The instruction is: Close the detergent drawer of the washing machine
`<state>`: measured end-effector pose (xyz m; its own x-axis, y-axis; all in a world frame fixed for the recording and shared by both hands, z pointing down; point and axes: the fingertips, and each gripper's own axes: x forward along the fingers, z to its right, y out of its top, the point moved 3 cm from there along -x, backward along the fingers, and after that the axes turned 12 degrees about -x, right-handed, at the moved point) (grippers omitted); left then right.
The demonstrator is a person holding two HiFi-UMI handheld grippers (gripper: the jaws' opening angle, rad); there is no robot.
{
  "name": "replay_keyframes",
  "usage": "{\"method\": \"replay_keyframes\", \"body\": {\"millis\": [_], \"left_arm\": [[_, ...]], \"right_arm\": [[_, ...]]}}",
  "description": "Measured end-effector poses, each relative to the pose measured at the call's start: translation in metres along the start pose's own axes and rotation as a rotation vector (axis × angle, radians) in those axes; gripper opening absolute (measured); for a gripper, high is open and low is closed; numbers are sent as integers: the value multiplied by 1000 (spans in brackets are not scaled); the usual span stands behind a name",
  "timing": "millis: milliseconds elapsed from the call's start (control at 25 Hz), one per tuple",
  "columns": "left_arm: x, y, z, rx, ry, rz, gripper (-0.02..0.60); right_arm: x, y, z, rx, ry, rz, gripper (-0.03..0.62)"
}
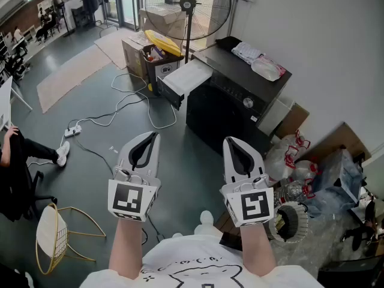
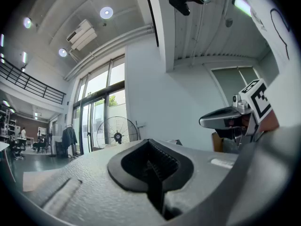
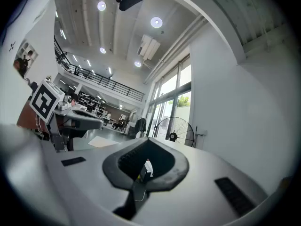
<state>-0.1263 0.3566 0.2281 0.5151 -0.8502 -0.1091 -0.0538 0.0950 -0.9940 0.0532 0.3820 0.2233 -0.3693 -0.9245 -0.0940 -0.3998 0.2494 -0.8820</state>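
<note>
- The detergent drawer (image 1: 187,78) is a white tray, pulled fully out of the top corner of the washing machine (image 1: 231,110). It lies ahead of the gap between my two tongs, well apart from both tips.
- The washing machine is a black box ahead of my right tongs (image 1: 233,143), with a round knob on its top panel and a bundle of pale laundry (image 1: 259,62) lying on its lid.
- From my steep angle the machine's front face is mostly hidden. Its right flank is cut off by a cardboard panel (image 1: 292,120) and bags (image 1: 287,155).
- In both gripper views the grey tong bodies fill the lower half, and I cannot make out the drawer there.
- A small white and yellow scrap (image 3: 146,168) sits in the recess of my right tongs; I cannot tell what it is.
- My left tongs (image 1: 148,138) are pressed together with nothing between them, held out about level, marker cube (image 1: 132,200) toward me and forearm straight behind.
- My right tongs are pressed together too, level and beside the left, both pointing toward the machine.
</note>
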Motion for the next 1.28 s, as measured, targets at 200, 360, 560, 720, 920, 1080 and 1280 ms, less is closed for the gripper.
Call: {"method": "replay_keyframes", "body": {"millis": [200,360,560,720,920,1080,1280], "left_arm": [[-19,1,-13,-2,3,9,14],[-18,-1,-17,-35,-8,11,14],[-8,-7,-21,-108,-47,19,20],[13,-19,-23,-115,-48,-40,260],[39,-19,-42,-132,13,-47,330],[69,-23,-51,-121,30,-42,330],[110,-32,-62,-135,47,-52,328]], "right_arm": [[-8,5,-17,-16,-9,-9,-2],[-7,7,-16,-9,-18,-11,-2],[7,1,-6,11,-25,5,-2],[28,-8,7,19,-6,22,-2],[62,-15,20,29,36,45,-2],[92,-31,39,39,61,51,-2],[132,-50,65,46,100,61,-2]]}}
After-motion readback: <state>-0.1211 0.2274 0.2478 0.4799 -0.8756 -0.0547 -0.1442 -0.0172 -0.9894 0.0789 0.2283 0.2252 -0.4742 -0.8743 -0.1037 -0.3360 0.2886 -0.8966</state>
